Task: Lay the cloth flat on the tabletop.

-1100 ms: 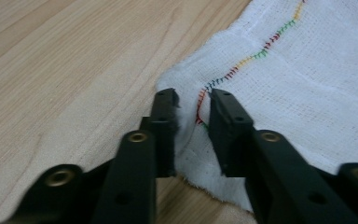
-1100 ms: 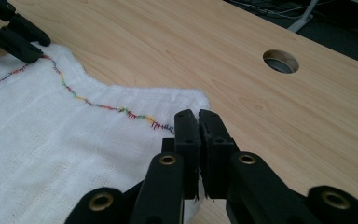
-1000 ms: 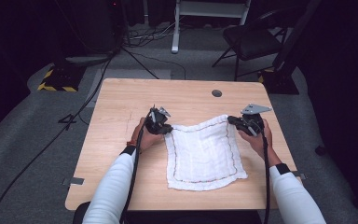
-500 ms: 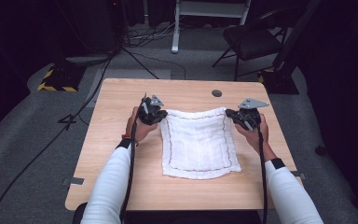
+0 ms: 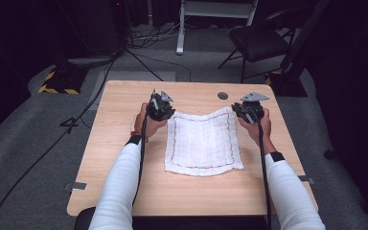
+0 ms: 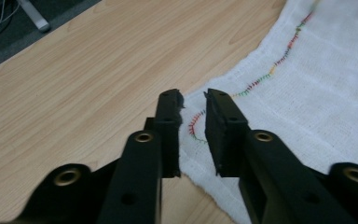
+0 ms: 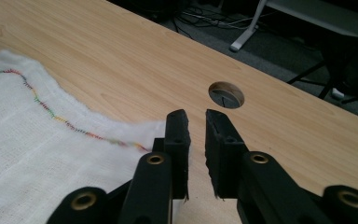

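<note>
A white cloth (image 5: 203,142) with coloured edge stitching lies flat mid-table (image 5: 124,191), its far corners drawn outward. My left gripper (image 5: 160,107) sits at the far left corner; its jaws stand slightly parted with the cloth corner between them, and I cannot tell if they grip it. My right gripper (image 5: 249,111) sits at the far right corner, jaws likewise narrowly parted over the corner; grip cannot be confirmed. A round hole (image 7: 226,94) in the table lies just beyond the right jaws. A chair (image 5: 261,40) stands on the floor past the table
</note>
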`<state>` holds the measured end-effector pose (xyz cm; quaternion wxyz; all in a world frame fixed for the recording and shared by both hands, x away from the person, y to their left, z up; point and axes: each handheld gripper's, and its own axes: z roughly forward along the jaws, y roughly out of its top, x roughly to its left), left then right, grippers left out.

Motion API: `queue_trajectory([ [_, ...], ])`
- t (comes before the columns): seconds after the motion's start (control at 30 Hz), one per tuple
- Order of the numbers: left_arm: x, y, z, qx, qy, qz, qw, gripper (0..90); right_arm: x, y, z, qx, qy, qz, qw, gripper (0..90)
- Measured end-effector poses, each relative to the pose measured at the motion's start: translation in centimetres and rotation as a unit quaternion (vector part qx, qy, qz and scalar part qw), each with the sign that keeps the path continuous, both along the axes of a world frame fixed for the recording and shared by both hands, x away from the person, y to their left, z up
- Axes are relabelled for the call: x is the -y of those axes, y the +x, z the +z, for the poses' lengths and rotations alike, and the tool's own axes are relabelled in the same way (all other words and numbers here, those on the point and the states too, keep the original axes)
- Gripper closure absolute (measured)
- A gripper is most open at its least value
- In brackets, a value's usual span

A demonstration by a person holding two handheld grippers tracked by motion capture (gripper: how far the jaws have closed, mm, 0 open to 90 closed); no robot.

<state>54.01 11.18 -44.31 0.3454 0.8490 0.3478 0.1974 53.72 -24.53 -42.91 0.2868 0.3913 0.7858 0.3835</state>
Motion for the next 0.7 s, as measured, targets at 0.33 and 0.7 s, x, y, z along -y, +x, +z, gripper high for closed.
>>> queue_trajectory([
  [0.33, -0.7, -4.8, -0.9, -0.023, 0.013, -0.027, 0.9993, 28.3, 1.7, -4.7, -0.5, -0.054, 0.005, 0.089, 0.9946, 60.4],
  [0.7, -0.9, -11.0, -3.2, -0.052, 0.028, -0.092, 0.994, 28.2, 3.0, -9.7, -2.9, -0.094, -0.032, 0.145, 0.9843, 55.1],
])
